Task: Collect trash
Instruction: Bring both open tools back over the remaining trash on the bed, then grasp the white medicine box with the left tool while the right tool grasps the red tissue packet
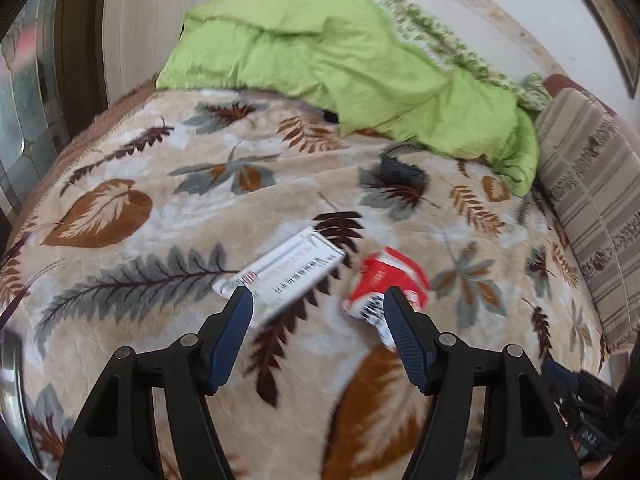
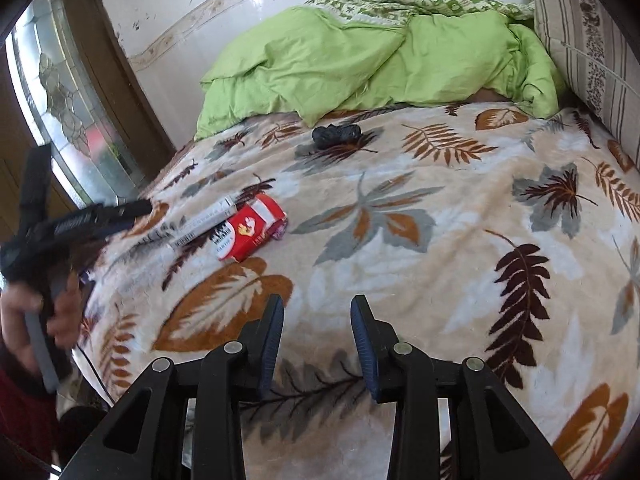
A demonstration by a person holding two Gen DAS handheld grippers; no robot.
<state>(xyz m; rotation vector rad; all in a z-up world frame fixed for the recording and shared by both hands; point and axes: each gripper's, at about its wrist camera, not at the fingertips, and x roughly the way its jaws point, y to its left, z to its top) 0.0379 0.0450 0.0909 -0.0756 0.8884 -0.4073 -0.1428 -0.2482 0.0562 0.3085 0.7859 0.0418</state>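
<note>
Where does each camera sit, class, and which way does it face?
Left wrist: on the left tool, facing down its open fingers at the white box and red pack close ahead on the leaf blanket.
Right wrist: on the right tool, facing across the bed; the person's left hand shows.
Shared: box, pack, blanket, green duvet.

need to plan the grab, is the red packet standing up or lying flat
Lying flat: the red packet rests on its broad face on the leaf blanket, beside the white box.
</note>
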